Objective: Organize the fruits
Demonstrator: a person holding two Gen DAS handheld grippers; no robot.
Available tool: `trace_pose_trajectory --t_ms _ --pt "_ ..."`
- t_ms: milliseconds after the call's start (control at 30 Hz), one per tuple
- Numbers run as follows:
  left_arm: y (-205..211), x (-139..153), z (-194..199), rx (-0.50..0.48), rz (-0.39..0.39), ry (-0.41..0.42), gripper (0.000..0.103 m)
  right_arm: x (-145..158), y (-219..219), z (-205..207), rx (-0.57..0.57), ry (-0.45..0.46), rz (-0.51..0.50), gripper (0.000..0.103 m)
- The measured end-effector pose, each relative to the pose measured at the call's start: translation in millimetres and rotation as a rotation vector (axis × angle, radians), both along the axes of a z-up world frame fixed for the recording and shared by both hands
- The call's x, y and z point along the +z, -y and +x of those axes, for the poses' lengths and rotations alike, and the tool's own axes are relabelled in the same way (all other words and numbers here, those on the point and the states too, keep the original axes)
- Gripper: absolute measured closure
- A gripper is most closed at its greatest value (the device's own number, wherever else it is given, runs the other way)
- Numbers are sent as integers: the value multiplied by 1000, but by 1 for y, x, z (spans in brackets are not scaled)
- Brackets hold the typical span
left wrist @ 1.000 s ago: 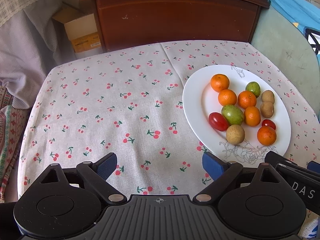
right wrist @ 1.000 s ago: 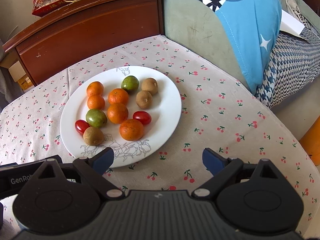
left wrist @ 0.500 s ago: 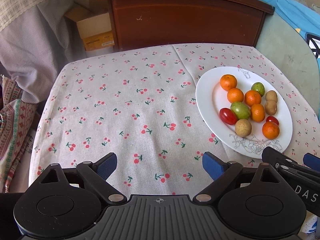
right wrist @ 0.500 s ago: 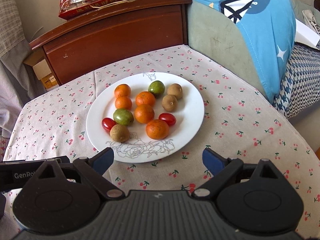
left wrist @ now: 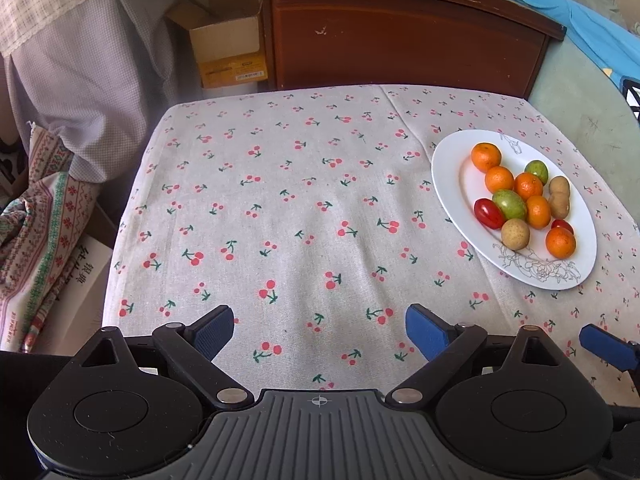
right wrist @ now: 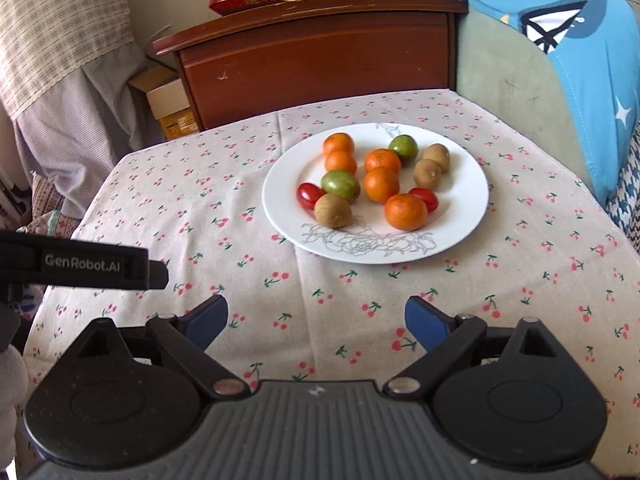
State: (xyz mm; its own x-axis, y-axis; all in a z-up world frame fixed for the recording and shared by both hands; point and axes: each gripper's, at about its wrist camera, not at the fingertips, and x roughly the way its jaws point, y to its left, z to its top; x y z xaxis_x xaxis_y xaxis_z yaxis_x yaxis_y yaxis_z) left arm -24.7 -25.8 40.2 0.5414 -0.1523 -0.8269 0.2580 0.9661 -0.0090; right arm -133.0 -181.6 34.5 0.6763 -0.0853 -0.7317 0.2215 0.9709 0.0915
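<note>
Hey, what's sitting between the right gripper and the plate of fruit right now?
Nothing but bare cherry-print tablecloth. In the right wrist view, the open right gripper faces the white plate with only cloth in between.

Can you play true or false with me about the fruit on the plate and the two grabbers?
1. All the fruit sits on the white plate. True.
2. There are five orange fruits; one is here. True.
3. The right gripper is holding a red tomato. False: it is open and empty, and both tomatoes, like this one, lie on the plate.
4. The tablecloth has a blue star pattern. False: it has little red cherries.
5. The left gripper is open, over bare cloth. True.
6. The plate has only one green fruit. False: there are two.
</note>
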Motion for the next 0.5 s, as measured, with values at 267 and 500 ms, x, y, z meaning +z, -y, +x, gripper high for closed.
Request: trace_pose_trajectory --t_ms 267,500 --pt "-14 -2 1 19 1 0 8 -22 -39 -3 167 2 -72 3" --pt "-20 -7 4 30 3 -1 8 -30 -50 1 208 35 -126 0"
